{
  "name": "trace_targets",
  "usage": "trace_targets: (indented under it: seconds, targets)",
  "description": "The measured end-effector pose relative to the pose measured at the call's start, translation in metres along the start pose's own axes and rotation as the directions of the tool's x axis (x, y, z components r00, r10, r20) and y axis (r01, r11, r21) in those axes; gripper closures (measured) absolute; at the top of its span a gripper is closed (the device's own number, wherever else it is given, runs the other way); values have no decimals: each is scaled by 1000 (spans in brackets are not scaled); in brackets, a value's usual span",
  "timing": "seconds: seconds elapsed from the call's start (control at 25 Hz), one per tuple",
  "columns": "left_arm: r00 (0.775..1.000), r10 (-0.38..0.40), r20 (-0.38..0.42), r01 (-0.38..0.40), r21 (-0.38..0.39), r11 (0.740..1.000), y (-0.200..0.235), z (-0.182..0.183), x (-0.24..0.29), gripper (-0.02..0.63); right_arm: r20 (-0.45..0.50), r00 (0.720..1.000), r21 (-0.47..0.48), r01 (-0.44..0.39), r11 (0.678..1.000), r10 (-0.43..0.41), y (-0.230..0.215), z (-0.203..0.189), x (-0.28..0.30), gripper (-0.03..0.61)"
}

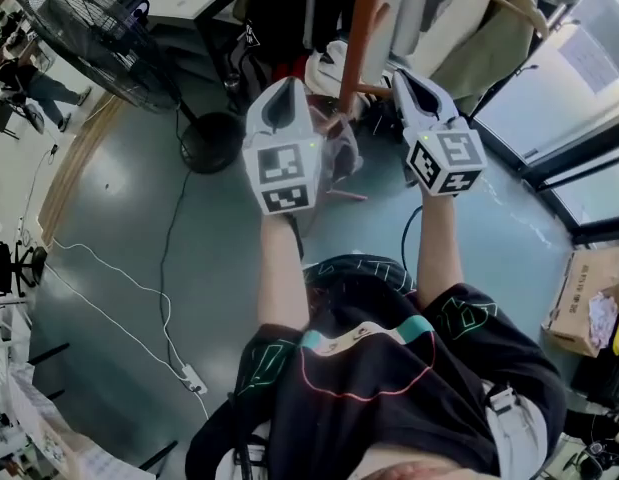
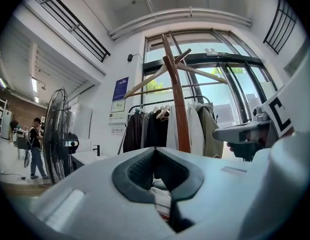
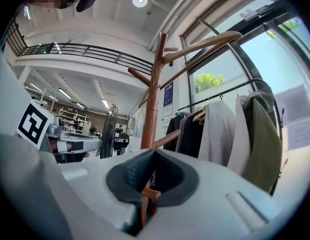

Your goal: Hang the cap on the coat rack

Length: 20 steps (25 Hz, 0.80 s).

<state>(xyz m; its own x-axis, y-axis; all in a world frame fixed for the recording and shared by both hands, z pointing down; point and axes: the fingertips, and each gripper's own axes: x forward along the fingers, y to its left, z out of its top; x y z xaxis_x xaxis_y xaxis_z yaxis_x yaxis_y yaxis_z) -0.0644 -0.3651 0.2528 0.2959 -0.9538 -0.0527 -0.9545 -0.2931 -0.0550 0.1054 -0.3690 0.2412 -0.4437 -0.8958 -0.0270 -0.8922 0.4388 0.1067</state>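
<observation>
Cap (image 1: 339, 154) partly hidden behind left tongs (image 1: 286, 82), coat rack (image 1: 361, 28) top cropped

Coat rack (image 1: 361, 28): reddish-brown wood.
Left hand-held gripper (image 1: 286, 83) and right hand-held gripper (image 1: 401, 76): pale grey shells, dark grey pads, cubes with black-and-white square markers.
Floor (image 1: 219, 228): grey-blue (a white cable (image 1: 99, 264) crosses it).
Fan (image 1: 89, 38): black.
Shirt (image 1: 379, 368): black with teal and pink lines.
</observation>
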Motion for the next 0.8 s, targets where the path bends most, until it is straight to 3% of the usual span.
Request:
trace_targets:
  seconds: [0.4, 0.8]
  targets:
    - [1000, -21, -18, 20, -54, 998, -4, -13, 2, 603, -23, 999, -82, 38, 996, -40, 2, 0, -8, 574]
    - [1000, -12, -27, 10, -68, 998, -6, -24, 14, 603, -41, 996, -94, 81, 992, -85, -16, -11, -16, 575]
